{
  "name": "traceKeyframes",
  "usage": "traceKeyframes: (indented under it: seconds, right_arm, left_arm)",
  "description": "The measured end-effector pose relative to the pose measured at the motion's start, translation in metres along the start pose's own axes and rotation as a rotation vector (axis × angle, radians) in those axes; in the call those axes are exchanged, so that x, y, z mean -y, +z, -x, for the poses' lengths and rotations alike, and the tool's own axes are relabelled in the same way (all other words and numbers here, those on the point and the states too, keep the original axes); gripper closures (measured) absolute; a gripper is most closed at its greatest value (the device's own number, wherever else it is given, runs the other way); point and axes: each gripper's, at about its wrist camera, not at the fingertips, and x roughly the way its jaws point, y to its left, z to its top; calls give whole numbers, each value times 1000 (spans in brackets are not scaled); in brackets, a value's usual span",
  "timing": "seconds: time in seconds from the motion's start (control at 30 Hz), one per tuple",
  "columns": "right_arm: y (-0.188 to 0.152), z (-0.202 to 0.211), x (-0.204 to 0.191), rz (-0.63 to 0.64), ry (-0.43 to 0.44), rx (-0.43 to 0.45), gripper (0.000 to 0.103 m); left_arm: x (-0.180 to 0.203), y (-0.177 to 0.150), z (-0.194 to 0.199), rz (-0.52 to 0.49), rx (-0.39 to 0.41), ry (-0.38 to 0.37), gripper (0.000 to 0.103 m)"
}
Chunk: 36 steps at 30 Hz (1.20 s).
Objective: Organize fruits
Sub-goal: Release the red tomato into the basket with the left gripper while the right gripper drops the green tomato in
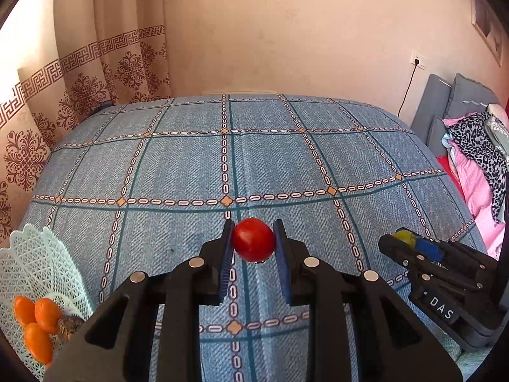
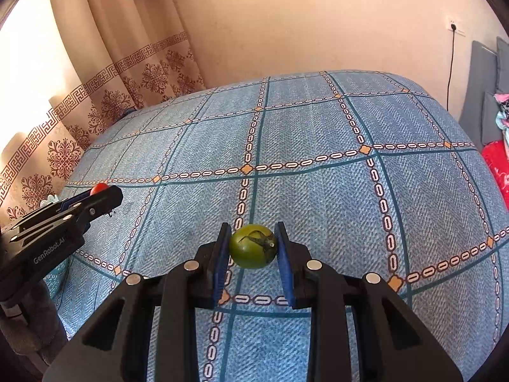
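Jaws of the left gripper (image 1: 253, 238) squeeze a red tomato (image 1: 253, 239), while the right gripper (image 2: 253, 245) squeezes a green tomato (image 2: 253, 246).

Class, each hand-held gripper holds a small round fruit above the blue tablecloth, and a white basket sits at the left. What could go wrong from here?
1. The red tomato in the left hand-held gripper is smooth and pinched only at its sides; it could slip and roll across the tablecloth.
2. Squeezing the green tomato harder in the right hand-held gripper may bruise it.
3. The basket already holds oranges; a dropped tomato could bounce off.
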Motion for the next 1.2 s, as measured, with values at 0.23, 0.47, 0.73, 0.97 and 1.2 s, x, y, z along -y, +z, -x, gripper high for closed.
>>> traceKeyframes:
  seconds: [0.23, 0.47, 0.73, 0.97, 1.2]
  right_arm:
    - [-19, 18, -29, 22, 31, 4, 75]
    - [-34, 32, -44, 18, 36, 2, 75]
    - [-33, 42, -92, 62, 104, 16, 75]
    - [-29, 42, -150, 122, 190, 20, 75]
    - [-27, 37, -203, 176, 253, 14, 75]
  left_arm:
    - [-27, -23, 42, 27, 48, -3, 78]
    - [-52, -42, 76, 44, 92, -4, 78]
    - [-101, -58, 101, 110, 114, 28, 78]
    - [-154, -73, 121, 161, 124, 97, 78]
    - [-190, -89, 134, 200, 118, 124, 78]
